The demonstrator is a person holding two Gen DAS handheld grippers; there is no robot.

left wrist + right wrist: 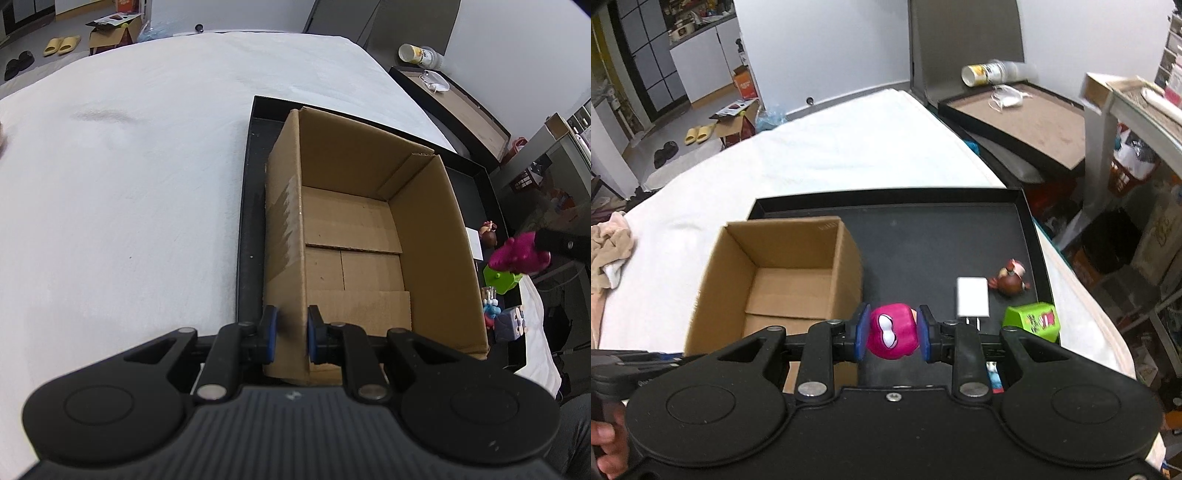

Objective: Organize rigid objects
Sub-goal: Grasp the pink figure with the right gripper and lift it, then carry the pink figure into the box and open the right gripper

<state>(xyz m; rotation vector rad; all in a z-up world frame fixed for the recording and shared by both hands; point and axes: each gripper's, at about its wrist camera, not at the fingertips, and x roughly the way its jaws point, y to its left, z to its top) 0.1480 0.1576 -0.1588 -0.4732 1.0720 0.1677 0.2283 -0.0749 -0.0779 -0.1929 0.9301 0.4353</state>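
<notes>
That pink toy (893,335) looks like light, hard, slick plastic (rounded, so it could squirt out), pinched across its middle by the right tool (892,334) above the black tray (1030,229), while the left tool (291,334) clamps the cardboard box (436,229) wall.

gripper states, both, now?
Left gripper: shut on the near-left wall of the cardboard box.
Right gripper: shut on the pink toy, over the black tray.
</notes>
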